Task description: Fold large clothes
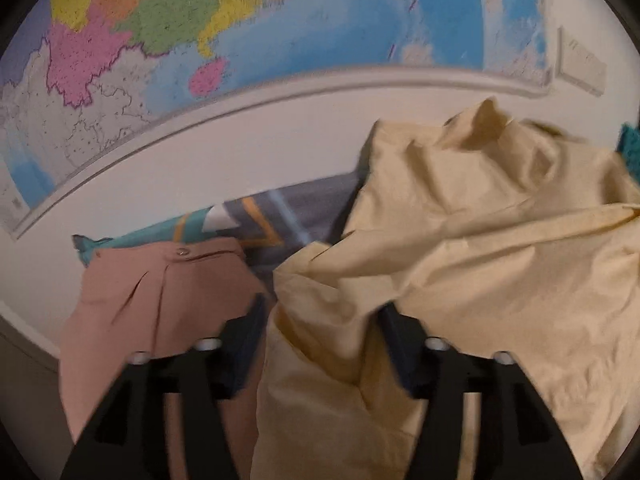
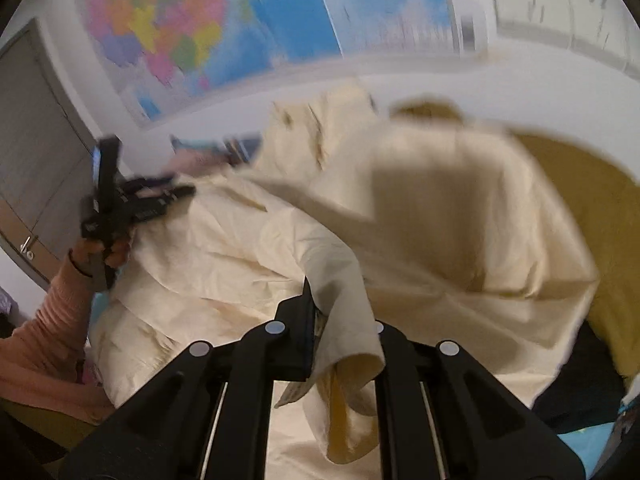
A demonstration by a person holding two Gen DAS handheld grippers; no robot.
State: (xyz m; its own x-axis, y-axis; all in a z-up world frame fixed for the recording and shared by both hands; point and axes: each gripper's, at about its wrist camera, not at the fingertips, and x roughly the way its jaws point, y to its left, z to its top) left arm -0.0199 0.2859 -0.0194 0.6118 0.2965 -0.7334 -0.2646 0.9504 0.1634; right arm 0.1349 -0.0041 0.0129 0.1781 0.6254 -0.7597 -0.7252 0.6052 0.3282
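A large cream-yellow garment [image 1: 480, 232] is held up in the air between both grippers. My left gripper [image 1: 324, 320] has its jaws around a bunched fold of it. In the right wrist view the garment [image 2: 440, 220] billows across the middle, blurred by motion. My right gripper [image 2: 344, 320] is shut on a fold of its edge, which drapes down between the fingers. The left gripper [image 2: 176, 196] shows there at the left, held in a hand, at the garment's far edge.
A pink folded garment [image 1: 160, 300] lies at the lower left on a grey and teal patterned bed cover [image 1: 280, 220]. A large coloured wall map [image 1: 240, 32] hangs behind. A grey cabinet door [image 2: 36, 152] stands at the left.
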